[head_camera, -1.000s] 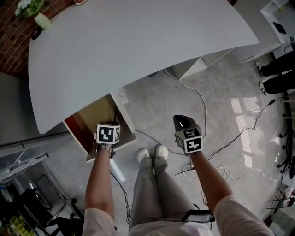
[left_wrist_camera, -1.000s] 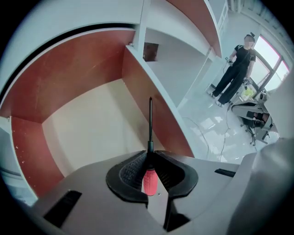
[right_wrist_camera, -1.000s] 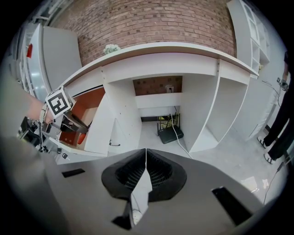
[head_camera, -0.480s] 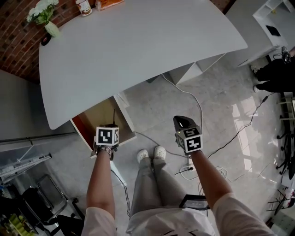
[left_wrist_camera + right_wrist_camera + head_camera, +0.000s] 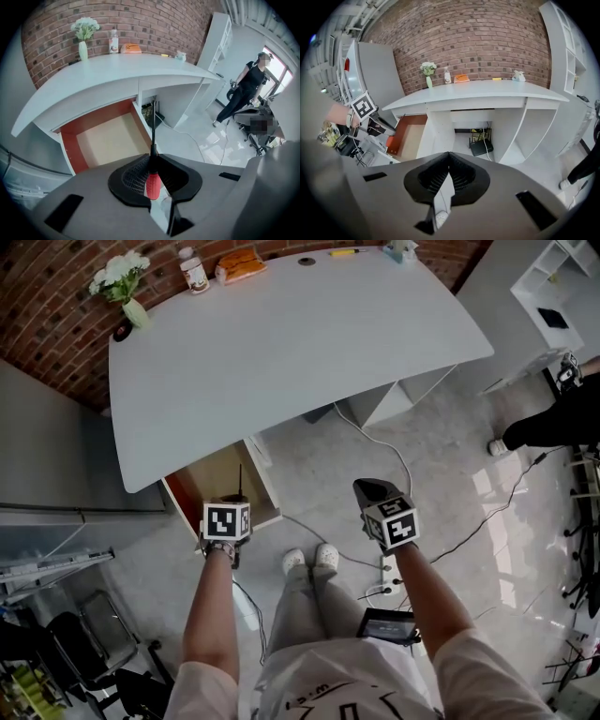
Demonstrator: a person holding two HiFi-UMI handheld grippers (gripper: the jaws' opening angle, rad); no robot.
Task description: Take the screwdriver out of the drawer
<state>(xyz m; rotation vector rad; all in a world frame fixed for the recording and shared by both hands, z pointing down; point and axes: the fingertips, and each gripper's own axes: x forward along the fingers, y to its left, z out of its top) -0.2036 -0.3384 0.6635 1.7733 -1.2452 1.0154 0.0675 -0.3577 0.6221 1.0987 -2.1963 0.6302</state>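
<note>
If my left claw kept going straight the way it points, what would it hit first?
Probably the open drawer. The left claw, shut on the screwdriver, aims down at the drawer's right wall, with the shaft's tip leading. Depth is unclear, so it might miss.

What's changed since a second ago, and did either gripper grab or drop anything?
Both grippers rose away from the drawer, and the head view pulled back with them, so the desk looks farther below. Nothing was grabbed or dropped. Unchanged: the left gripper still clamps the screwdriver, the right gripper stays shut and empty, and the drawer stays open.
</note>
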